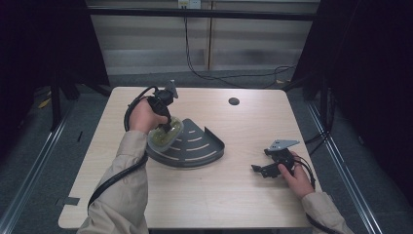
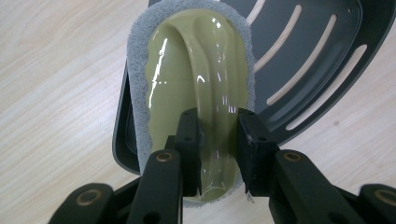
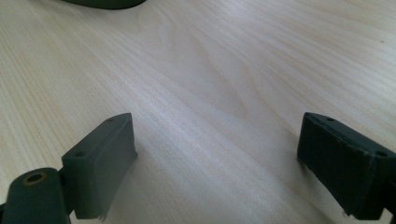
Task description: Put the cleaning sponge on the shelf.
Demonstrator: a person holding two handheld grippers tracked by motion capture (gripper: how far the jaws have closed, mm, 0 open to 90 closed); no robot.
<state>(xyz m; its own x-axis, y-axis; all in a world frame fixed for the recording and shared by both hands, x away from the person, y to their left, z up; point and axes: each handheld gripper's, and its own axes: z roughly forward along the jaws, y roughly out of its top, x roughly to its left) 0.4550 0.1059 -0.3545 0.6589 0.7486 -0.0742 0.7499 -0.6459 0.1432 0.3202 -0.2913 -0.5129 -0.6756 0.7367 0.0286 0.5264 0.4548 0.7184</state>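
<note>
Scrubbing pad with handle, held over a corner rack. The left gripper (image 2: 218,140) is clamped on the raised central ridge of an olive-green scrubber (image 2: 194,79), a glossy plastic grip bonded to a grey abrasive pad. The scrubber lies at the near-left edge of a dark grey slotted corner tray (image 2: 322,51), its pad overhanging the tray's rim on the side toward the wooden table (image 1: 234,195). Whether the pad rests on the tray floor or is lifted just clear of it cannot be told.

The scrubber's long axis runs straight away from the left gripper, in line with the ridge between its jaws (so the grip is taken near one end, with most of the length projecting forward over the tray). In the high view the left hand (image 1: 142,117) is directly at the tray (image 1: 195,146).

The right gripper (image 1: 272,168) rests well apart on the table's right side, jaws spread wide with nothing between them. The left hand is clearly the nearer one.
</note>
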